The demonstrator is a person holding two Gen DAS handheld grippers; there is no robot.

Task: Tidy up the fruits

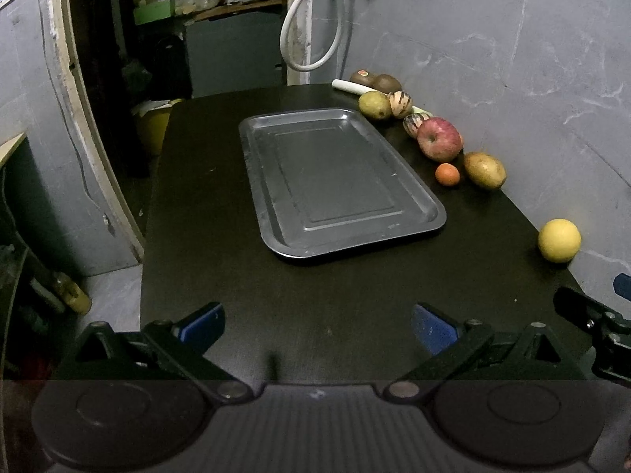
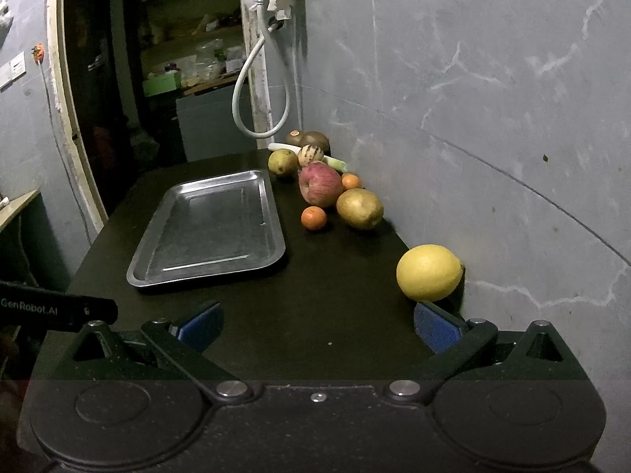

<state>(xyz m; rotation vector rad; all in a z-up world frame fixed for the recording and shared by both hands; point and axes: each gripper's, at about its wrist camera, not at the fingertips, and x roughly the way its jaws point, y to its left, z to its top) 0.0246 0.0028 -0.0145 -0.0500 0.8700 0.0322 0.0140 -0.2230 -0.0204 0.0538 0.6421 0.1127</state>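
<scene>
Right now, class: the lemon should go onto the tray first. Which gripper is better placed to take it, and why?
Probably the right gripper: open, with the lemon just beyond its right finger. The left gripper faces the tray, lemon far to its right.

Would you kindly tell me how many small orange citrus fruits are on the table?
2: one small orange citrus sits between the tray and the potato; another lies behind the apple. Others may be hidden.
</scene>
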